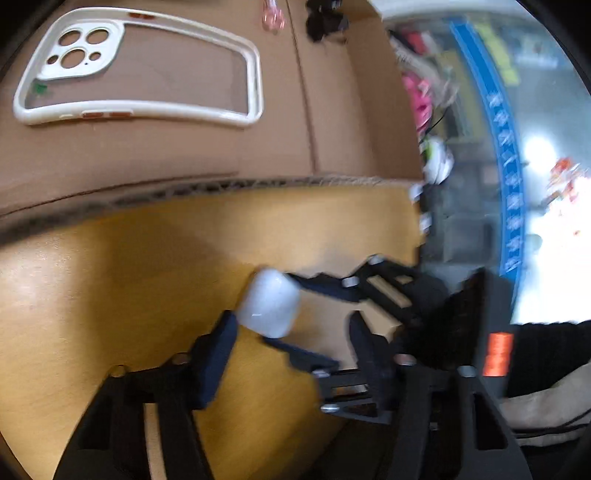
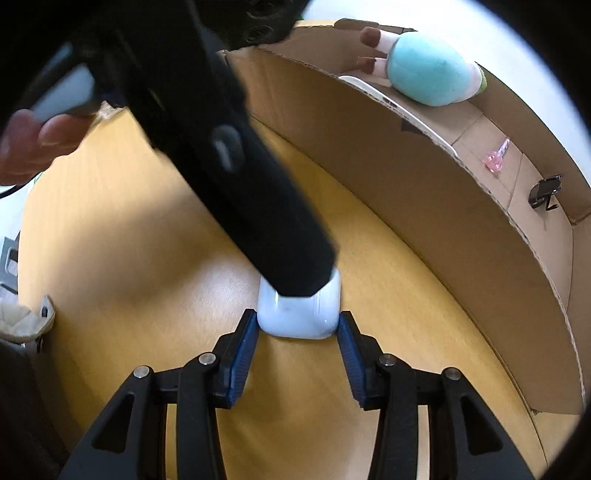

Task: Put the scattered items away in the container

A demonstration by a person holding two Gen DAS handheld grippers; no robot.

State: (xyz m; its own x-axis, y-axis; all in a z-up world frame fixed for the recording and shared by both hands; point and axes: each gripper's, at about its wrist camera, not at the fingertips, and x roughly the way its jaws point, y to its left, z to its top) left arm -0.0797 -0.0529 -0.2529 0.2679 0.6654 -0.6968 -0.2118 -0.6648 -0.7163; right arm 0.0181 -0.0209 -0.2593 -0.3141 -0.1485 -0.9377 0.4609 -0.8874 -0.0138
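Observation:
A small white earbud case (image 2: 298,314) lies on the wooden table beside a cardboard box (image 2: 424,192). My right gripper (image 2: 298,325) is shut on the white earbud case, one blue pad on each side. In the left wrist view the same case (image 1: 269,303) sits between the right gripper's fingers (image 1: 321,286), just ahead of my left gripper (image 1: 291,332). My left gripper is open and empty; one of its fingers (image 2: 236,177) reaches over the case in the right wrist view.
The box holds a white phone case (image 1: 140,66), a pink clip (image 1: 273,16), a black clip (image 2: 546,190) and a teal plush toy (image 2: 428,72). The box wall (image 1: 221,184) stands just beyond the case. The table edge and cluttered floor (image 1: 480,147) lie to the right.

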